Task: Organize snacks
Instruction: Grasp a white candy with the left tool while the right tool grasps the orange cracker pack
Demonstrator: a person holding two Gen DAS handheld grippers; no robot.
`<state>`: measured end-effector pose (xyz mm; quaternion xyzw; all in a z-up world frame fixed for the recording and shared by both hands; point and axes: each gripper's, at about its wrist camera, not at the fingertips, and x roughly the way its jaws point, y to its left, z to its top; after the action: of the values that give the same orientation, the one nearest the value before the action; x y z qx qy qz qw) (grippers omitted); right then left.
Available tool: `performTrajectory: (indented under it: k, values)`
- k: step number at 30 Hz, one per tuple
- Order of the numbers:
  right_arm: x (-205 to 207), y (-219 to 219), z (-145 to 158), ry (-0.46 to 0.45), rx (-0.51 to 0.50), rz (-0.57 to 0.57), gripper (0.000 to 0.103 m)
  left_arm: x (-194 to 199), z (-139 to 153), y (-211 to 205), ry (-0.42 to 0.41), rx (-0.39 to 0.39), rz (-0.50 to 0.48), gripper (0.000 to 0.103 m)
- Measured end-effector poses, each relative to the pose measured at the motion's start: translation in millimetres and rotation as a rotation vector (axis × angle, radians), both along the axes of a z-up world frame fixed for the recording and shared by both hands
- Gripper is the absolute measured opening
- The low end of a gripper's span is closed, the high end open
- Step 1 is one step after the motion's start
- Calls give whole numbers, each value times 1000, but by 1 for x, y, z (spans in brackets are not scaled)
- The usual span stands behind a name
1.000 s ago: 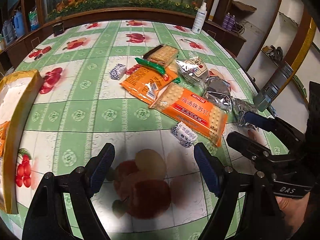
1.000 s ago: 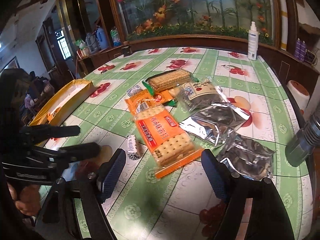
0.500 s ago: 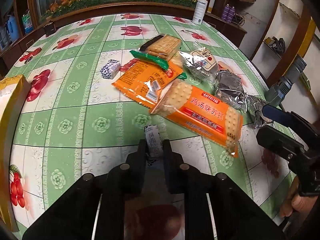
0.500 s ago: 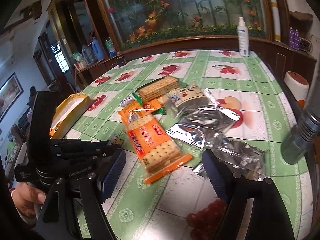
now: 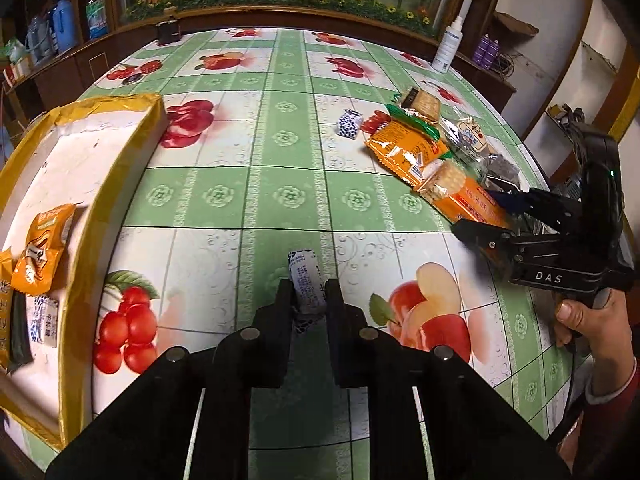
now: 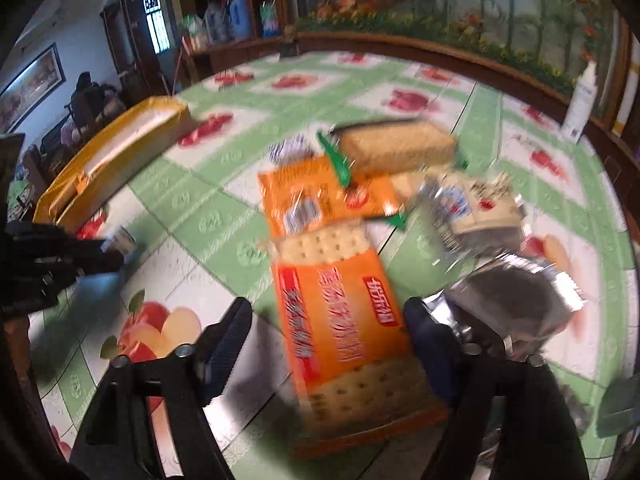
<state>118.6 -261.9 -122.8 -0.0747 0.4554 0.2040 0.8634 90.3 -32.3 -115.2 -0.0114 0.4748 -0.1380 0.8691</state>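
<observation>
While the left hand-held gripper [image 5: 307, 298] clamps a small white packet [image 5: 306, 280], the right hand-held gripper's [image 6: 328, 344] jaws, just closing, straddle the orange cracker pack [image 6: 340, 320].

Right wrist view motion-blurred; yellow box [image 5: 76, 168] and its packets cut off at left edge.

Green-and-white checked tablecloth [image 5: 288, 152] (red fruit prints), orange cracker packet [image 6: 340, 320]

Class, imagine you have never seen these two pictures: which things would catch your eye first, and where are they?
The left tongs, low in the left wrist view, are shut on a small white wrapped candy above the fruit-print tablecloth. In the right wrist view, the right tongs have just been closing around the big orange cracker pack, though the pads do not yet press it. A yellow-rimmed box at the left already holds some snacks.
</observation>
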Motion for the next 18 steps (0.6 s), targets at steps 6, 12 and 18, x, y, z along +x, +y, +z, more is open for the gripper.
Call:
performTrajectory:
  k: [6, 12, 18]
  values:
    - [-17, 4, 6, -7, 44, -49, 55, -3, 4, 22, 1, -33, 42, 13]
    - [-42, 2, 31, -41, 226, -70, 55, -13, 16, 33, -31, -46, 60, 13]
    - [-53, 8, 51, -39, 377, -49, 55, -19, 26, 45, -50, -55, 85, 13]
